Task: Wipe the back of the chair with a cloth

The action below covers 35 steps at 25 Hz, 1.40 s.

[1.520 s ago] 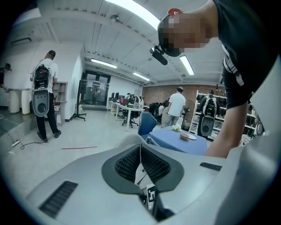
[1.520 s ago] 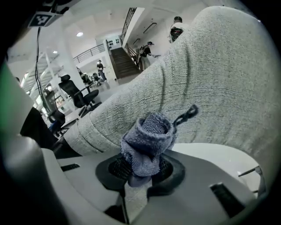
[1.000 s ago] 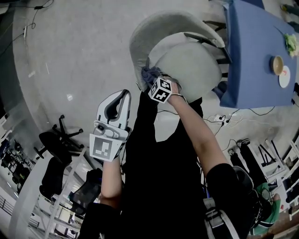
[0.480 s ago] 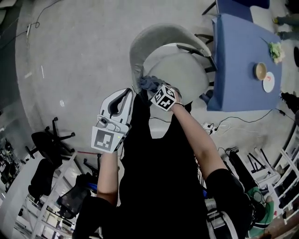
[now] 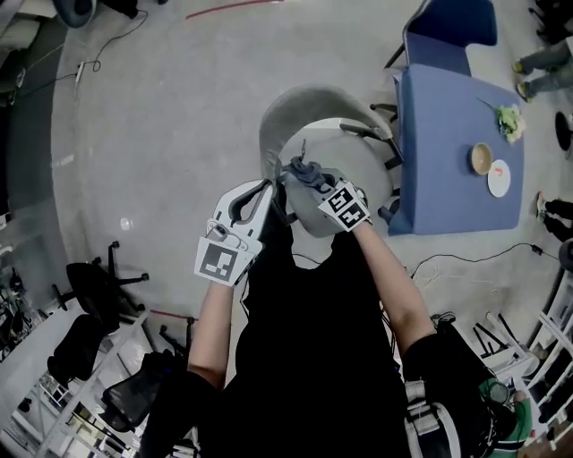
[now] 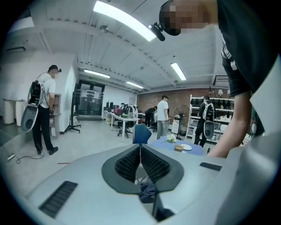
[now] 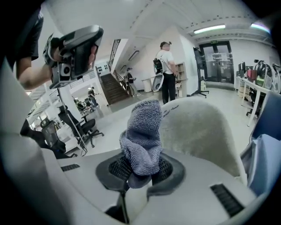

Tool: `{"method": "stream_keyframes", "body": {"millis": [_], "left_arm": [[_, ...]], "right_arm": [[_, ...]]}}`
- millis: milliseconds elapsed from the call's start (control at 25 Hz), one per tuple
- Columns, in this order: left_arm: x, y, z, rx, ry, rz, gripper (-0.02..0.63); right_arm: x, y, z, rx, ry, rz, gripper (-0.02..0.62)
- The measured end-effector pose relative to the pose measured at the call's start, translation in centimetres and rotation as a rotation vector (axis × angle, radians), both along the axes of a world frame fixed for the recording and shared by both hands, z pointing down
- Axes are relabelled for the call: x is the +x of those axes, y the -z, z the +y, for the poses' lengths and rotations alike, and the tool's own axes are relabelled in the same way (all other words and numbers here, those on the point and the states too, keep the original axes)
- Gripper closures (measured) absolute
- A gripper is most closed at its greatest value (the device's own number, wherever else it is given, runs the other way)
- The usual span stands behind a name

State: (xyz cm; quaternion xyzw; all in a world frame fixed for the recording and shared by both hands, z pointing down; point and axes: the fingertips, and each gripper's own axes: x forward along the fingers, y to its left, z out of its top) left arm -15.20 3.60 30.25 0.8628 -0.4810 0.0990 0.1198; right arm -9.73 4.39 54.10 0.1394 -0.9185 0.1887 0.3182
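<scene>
The grey shell chair [image 5: 300,112] stands in front of me, its curved back to the left of the seat. My right gripper [image 5: 311,182] is shut on a blue-grey cloth [image 5: 303,170] at the left end of the chair back. In the right gripper view the cloth [image 7: 142,134] stands bunched upright out of the right gripper [image 7: 140,169], with the chair back [image 7: 204,127] just behind it. My left gripper [image 5: 267,188] is close beside the cloth on its left. In the left gripper view the left gripper [image 6: 140,149] is shut with nothing between its pads.
A blue table [image 5: 452,116] with a bowl [image 5: 482,157] and a plate [image 5: 499,177] stands right of the chair, and a blue chair [image 5: 448,22] beyond it. A black office chair [image 5: 94,286] and shelving are at lower left. A person [image 6: 44,110] stands far off.
The left gripper has moved up and in beside the cloth. The right gripper still holds the cloth at the chair back's left end. The head view has pulled back.
</scene>
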Motion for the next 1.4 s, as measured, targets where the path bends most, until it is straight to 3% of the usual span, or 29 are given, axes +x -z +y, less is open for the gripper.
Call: {"method": "stream_keyframes", "body": {"millis": [120, 240, 320, 720, 1400], "left_arm": [[0.3, 1.6, -1.1, -0.006, 0.005, -0.047, 0.578], [2.0, 2.2, -1.0, 0.009, 0.011, -0.021, 0.578], [2.7, 2.5, -0.4, -0.009, 0.010, -0.046, 0.579], [4.6, 3.5, 0.6, -0.011, 0.031, -0.055, 0.580], [7.2, 3.8, 1.7, -0.007, 0.003, -0.072, 0.580]], "right_arm": [[2.1, 2.8, -1.8, 0.020, -0.004, -0.025, 0.502], [5.2, 4.6, -1.9, 0.022, -0.027, -0.046, 0.502], [6.8, 6.1, -1.7, 0.039, -0.039, -0.067, 0.502], [10.2, 13.5, -2.0, 0.136, -0.066, -0.190, 0.502], [14.3, 18.8, 0.1, 0.212, -0.091, -0.237, 0.502]]}}
